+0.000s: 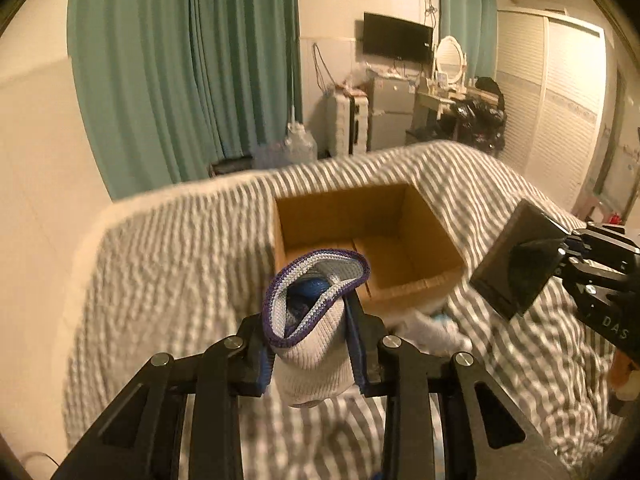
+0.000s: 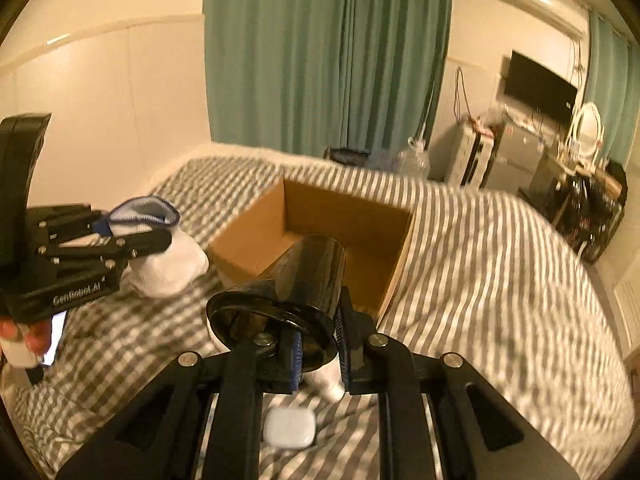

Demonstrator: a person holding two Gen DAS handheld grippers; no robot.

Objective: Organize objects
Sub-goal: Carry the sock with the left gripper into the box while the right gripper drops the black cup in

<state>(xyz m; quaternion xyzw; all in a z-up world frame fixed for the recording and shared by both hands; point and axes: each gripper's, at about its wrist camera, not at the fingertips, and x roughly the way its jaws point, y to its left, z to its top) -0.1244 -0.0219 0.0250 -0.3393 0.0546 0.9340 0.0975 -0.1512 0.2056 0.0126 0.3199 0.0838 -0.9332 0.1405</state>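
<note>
Two things are in my grip at once, one per hand, both held up over the striped bed (image 1: 168, 264) near the open cardboard box (image 1: 400, 248). My left gripper (image 1: 308, 344) has its fingers (image 1: 354, 340) pinched on a rolled white sock (image 1: 308, 332) with a purple-edged cuff, held around its middle with the cuff gaping upward just short of the box's near wall. It is soft and light, so I judge it will squash under pressure and may sag or unroll if I hold only the cuff; the thick rolled body is the safer place. My right gripper (image 2: 318, 354) has its fingers (image 2: 344, 344) clamped on a glossy black cup-like container (image 2: 296, 300), tilted with one end toward the box. It looks rigid and smooth, so I expect it could slip or swivel between the pads; gripping across the wall near the flared rim, as now, seems sound, though I cannot tell its weight or whether it is brittle. Below it on the bed lie a small white case (image 2: 290, 426) and a white cylindrical item, partly hidden. The box looks empty from here.
</note>
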